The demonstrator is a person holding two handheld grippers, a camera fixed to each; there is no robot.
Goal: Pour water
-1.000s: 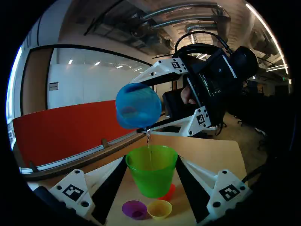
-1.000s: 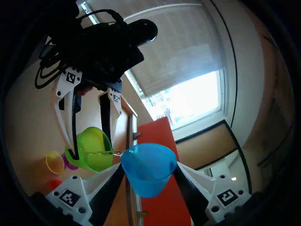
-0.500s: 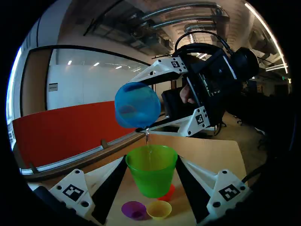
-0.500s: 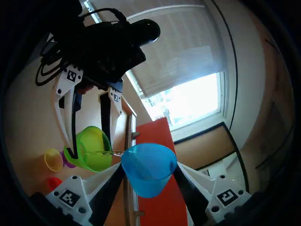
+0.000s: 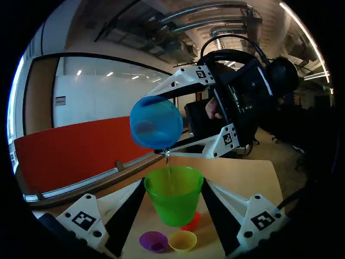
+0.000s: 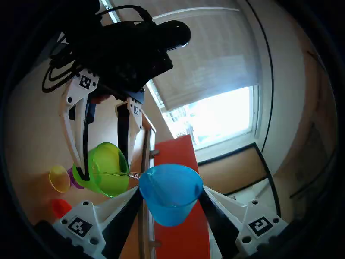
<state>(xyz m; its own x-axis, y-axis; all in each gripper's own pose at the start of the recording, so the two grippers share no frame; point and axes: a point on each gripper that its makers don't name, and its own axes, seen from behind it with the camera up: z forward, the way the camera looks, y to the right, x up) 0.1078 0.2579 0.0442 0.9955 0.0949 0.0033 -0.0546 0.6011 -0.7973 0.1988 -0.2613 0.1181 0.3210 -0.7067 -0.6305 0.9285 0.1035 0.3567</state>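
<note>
Tips blue cup (image 5: 156,122), pinched in right gripper (image 6: 170,190), slightly steeper at frame centre; holds green cup (image 5: 174,194), pinched in left gripper (image 5: 173,183), beneath at lower centre. Pours thinner trickle (image 5: 167,156) than before; looks nearly emptied.

Your left gripper view looks level along its fingers (image 5: 123,213), close on the green cup (image 5: 174,194), while your right gripper view, rolled sideways, sits close behind the blue cup (image 6: 170,192); both share these cups.
</note>
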